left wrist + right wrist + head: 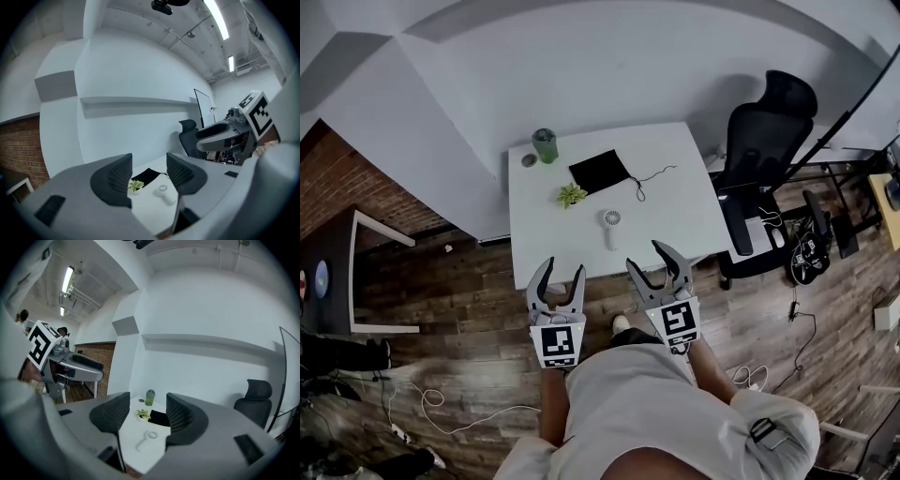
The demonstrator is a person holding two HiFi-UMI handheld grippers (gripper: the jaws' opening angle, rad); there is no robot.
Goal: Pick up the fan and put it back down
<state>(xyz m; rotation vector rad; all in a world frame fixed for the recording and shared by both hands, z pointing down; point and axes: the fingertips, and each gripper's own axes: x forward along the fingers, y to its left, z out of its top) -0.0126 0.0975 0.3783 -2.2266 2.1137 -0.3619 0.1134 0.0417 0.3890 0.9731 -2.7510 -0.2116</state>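
**Head view:** The fan point(610, 221) lay flat on the white table point(675, 216), near its front edge, with nothing touching it. The left gripper point(562, 269) and right gripper point(647, 258) were held at that front edge, both apart from the fan. Judged stage: approach only. Pick-up and set-down both remained.

**Left gripper view:** The jaws stood parted with nothing between the pads. The fan point(162, 189) showed beyond the gap.

**Right gripper view:** The jaws were likewise parted and empty. The fan point(151, 435) lay ahead on the table.

**Writing:** None was legible. Only square marker patterns showed on the gripper cubes.
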